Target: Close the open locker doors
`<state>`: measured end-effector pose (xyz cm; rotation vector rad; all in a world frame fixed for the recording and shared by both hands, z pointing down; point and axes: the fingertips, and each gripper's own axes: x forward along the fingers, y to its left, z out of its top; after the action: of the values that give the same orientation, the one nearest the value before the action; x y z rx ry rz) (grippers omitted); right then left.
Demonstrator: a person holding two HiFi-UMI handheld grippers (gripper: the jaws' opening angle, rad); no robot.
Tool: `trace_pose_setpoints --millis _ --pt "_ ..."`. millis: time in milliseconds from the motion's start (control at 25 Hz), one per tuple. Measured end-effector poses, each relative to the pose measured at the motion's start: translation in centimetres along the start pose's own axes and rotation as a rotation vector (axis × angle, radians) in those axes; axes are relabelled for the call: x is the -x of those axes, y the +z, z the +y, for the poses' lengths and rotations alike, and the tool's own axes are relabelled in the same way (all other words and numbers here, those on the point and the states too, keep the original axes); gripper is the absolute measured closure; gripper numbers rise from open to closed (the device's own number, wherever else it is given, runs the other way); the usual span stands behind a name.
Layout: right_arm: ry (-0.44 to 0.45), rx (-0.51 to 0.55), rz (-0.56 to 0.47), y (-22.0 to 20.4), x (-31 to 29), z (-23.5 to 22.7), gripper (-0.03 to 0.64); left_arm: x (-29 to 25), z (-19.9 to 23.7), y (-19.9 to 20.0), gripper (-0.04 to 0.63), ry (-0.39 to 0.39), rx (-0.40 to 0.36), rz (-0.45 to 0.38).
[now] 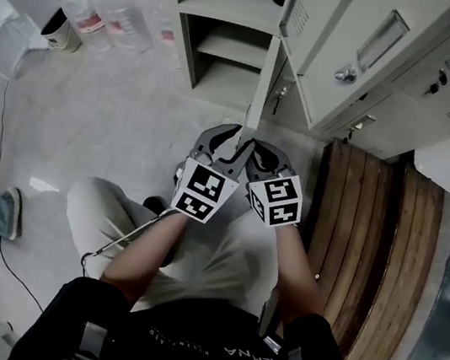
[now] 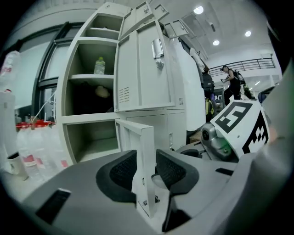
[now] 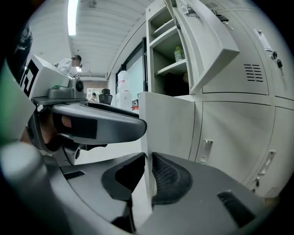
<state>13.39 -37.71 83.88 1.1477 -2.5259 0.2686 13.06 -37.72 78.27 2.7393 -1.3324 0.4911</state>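
The lower locker door (image 1: pixel 262 87) stands wide open and shows edge-on in the head view, in front of its empty compartment (image 1: pixel 225 77). Both grippers meet at its free edge. My left gripper (image 1: pixel 230 139) is shut on the door from the left; in the left gripper view the door (image 2: pixel 138 142) runs between the pads of my left gripper (image 2: pixel 146 170). My right gripper (image 1: pixel 256 146) is shut on the same edge from the right, and the door panel (image 3: pixel 170 124) sits tight in the right gripper (image 3: pixel 148 176). An upper locker door (image 1: pixel 350 42) also hangs open.
Large water bottles (image 1: pixel 109 6) stand on the floor left of the lockers. A slatted wooden bench (image 1: pixel 368 242) lies to my right. Another person's shoe (image 1: pixel 10 212) and a cable are at far left. A green bottle (image 2: pixel 99 65) sits on an upper shelf.
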Motion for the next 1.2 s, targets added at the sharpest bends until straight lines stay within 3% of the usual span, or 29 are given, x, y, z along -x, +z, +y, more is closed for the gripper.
trace_pose_setpoints --millis 200,560,1200 --pt "0.024 0.005 0.000 0.8 -1.9 1.8 0.546 1.2 2.5 -0.4 0.457 0.075 -0.009 0.013" --pt "0.091 0.030 0.004 2.0 -4.9 4.4 0.546 1.9 6.7 -1.2 0.489 0.098 -0.018 0.033" --pt "0.266 0.086 0.140 -1.4 -15.3 5.0 0.546 2.1 14.9 -2.3 0.494 0.019 -0.017 0.063"
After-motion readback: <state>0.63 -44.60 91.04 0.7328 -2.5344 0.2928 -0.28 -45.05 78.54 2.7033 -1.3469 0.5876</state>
